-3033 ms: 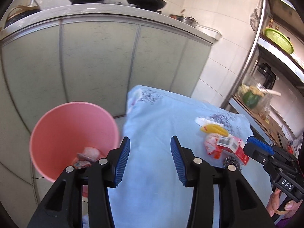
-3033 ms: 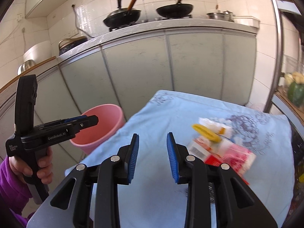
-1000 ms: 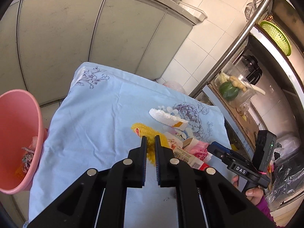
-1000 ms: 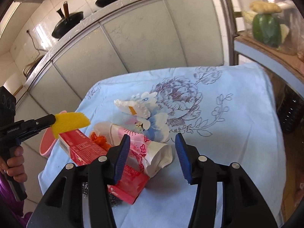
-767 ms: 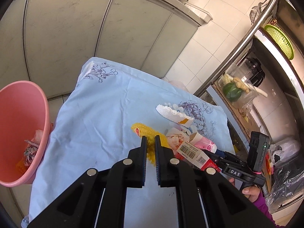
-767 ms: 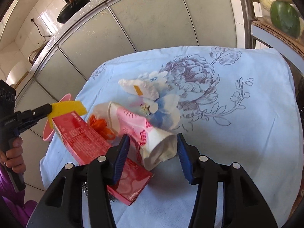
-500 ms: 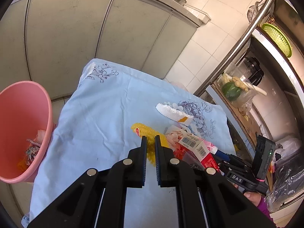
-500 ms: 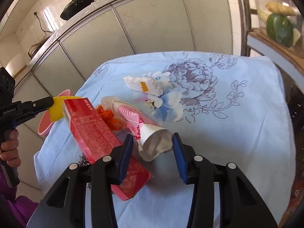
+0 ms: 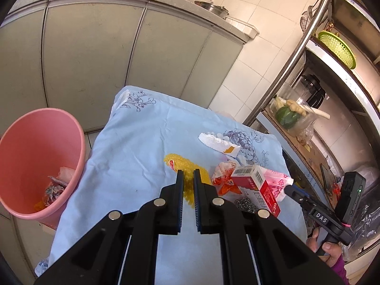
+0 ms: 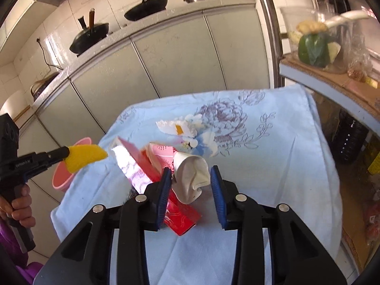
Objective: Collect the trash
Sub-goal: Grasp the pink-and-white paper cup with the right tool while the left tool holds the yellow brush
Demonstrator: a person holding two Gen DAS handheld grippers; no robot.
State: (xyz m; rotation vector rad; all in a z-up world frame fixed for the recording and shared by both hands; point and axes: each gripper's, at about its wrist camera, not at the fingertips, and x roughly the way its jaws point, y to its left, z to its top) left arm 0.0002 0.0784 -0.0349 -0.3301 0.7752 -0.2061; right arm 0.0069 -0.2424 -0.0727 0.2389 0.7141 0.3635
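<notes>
Since three seconds ago the left gripper (image 9: 186, 178) has closed on the yellow mesh wrapper (image 10: 84, 158) and lifted it off the cloth. The right gripper (image 10: 190, 173) jaws are closing around the crumpled pink-and-white paper cup (image 10: 190, 178), now raised, the red carton (image 10: 152, 173) tilted at its 9 o'clock

Yellow wrapper (image 10: 84, 158) held above pink bin (image 9: 35, 161); crumpled pink cup (image 10: 190, 178), red box (image 10: 152, 178) on cloth.
</notes>
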